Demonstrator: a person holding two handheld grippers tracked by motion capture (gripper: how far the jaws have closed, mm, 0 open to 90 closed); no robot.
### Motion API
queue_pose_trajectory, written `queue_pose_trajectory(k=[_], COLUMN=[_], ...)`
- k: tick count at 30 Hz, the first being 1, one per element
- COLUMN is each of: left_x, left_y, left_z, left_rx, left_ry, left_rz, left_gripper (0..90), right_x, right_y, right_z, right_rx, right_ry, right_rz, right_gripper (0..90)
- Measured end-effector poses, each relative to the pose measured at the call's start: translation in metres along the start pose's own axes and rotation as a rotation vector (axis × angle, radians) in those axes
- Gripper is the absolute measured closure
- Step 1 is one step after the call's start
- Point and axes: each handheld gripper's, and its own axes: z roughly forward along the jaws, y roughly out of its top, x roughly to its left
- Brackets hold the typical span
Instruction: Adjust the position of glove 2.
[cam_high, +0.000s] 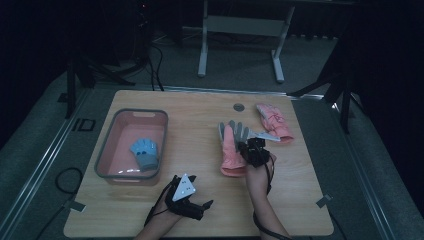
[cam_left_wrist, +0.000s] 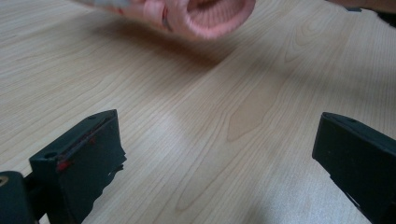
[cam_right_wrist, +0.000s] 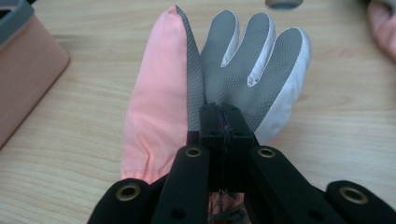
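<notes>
A pink glove (cam_high: 232, 150) with a grey palm (cam_right_wrist: 233, 70) lies palm up in the middle of the wooden table (cam_high: 200, 125), fingers pointing away. My right gripper (cam_high: 248, 148) is shut on the pink glove, its jaws (cam_right_wrist: 224, 116) pinched together on the grey palm fabric. Near the table's front edge my left gripper (cam_high: 201, 206) is open over bare wood. Its jaws (cam_left_wrist: 217, 135) stand wide apart with nothing between them, and the glove's ribbed pink cuff (cam_left_wrist: 210, 16) lies farther off. A second pink glove (cam_high: 274, 121) rests at the back right.
A pink bin with a grey rim (cam_high: 112, 145) stands at the left with a blue glove (cam_high: 145, 153) inside; its corner (cam_right_wrist: 23, 60) is close to the held glove. A small grey disc (cam_high: 238, 107) lies at the back centre. Desk legs stand beyond the table.
</notes>
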Motion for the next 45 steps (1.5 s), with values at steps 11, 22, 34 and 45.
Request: queue_pose_trajectory(k=[11, 22, 34, 45], left_x=[0.000, 0.000, 0.001, 0.002], left_y=[0.000, -0.002, -0.001, -0.001], left_z=[-0.001, -0.001, 0.000, -0.001], left_rx=[-0.001, 0.000, -0.001, 0.000], left_ry=[0.001, 0.003, 0.021, 0.023], left_rz=[0.008, 0.006, 0.006, -0.012], left_gripper=[1.8, 1.8, 1.7, 1.8], right_x=[0.007, 0.000, -0.047, -0.128], right_y=[-0.026, -0.022, 0.009, 0.042], right_z=[0.032, 0.025, -0.022, -0.041], right_rx=[0.052, 0.060, -0.011, -0.055], right_ry=[-0.017, 0.027, 0.074, 0.043], right_rz=[-0.015, -0.085, -0.282, -0.279], right_gripper=[88.2, 73.2, 65.8, 61.4])
